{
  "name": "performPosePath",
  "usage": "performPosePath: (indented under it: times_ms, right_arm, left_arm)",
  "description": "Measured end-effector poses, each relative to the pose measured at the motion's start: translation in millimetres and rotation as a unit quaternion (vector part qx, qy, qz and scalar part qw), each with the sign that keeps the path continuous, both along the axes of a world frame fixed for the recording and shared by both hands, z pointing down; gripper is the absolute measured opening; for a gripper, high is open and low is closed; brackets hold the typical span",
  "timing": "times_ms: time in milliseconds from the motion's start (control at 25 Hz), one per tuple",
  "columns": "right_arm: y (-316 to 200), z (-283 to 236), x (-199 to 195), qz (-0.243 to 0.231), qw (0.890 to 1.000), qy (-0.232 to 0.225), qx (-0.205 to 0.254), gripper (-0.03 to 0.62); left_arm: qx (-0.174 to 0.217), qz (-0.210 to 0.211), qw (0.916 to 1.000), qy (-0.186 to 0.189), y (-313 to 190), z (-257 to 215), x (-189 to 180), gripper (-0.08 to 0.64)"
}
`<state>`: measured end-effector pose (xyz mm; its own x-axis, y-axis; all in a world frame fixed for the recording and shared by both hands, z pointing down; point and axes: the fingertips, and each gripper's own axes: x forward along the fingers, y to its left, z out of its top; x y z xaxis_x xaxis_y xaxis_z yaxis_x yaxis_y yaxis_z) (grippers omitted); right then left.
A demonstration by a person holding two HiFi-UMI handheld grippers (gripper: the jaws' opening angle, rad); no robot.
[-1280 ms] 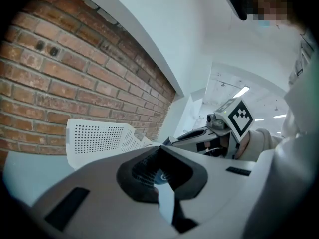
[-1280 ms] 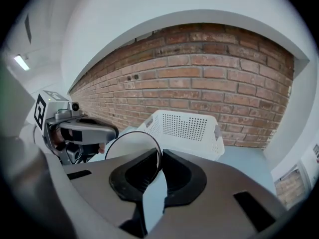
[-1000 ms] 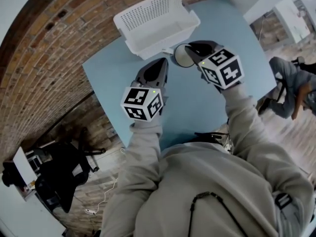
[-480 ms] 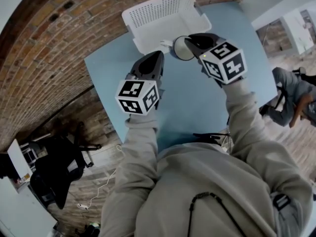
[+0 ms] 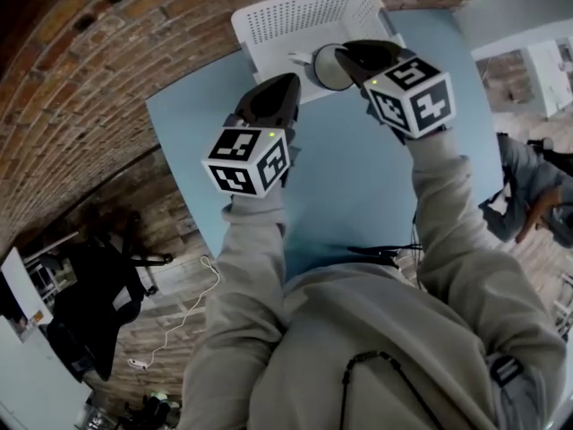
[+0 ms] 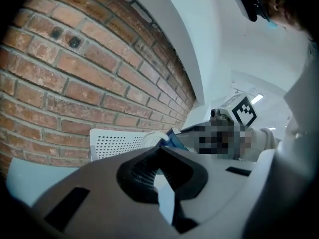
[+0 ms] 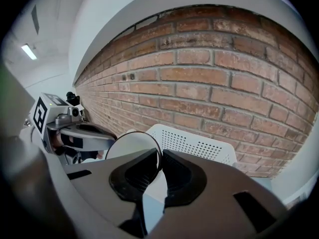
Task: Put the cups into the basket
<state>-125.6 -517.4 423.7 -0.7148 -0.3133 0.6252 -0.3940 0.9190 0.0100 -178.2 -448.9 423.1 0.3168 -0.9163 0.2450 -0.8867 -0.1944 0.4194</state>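
Note:
A white cup (image 5: 328, 66) with a grey inside hangs tilted over the near rim of the white perforated basket (image 5: 295, 18), which stands at the far end of the blue table. My right gripper (image 5: 351, 59) is shut on the cup's rim. In the right gripper view the cup (image 7: 130, 144) has its thin wall pinched between the pads, with the basket (image 7: 199, 143) behind it. My left gripper (image 5: 271, 102) hovers just left of the cup, short of the basket, shut and empty. Its view shows the basket (image 6: 112, 143) ahead.
The blue table (image 5: 358, 177) ends at a brick wall (image 5: 107, 70) just behind the basket. A person (image 5: 537, 195) sits on the floor at the right. A dark chair (image 5: 89, 303) and a white cable (image 5: 192, 316) lie at the lower left.
My right gripper has carried the cup away from me, from the table in front of the basket to above its near rim. The left gripper has moved forward a little too.

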Motion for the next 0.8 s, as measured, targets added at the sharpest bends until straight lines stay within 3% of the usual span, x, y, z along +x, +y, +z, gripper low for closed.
performPosePath:
  times_ms: [440, 800]
  right_arm:
    - [-38, 62, -42, -0.02, 0.999, 0.038, -0.033, 0.046]
    - [-57, 140, -80, -0.068, 0.989, 0.118, -0.06, 0.046]
  left_arm:
    - [-0.022, -0.005, 0.9996, 0.019, -41, 34, -32, -0.005]
    - [-0.033, -0.026, 0.9979, 0.05, -44, 53, -45, -0.005]
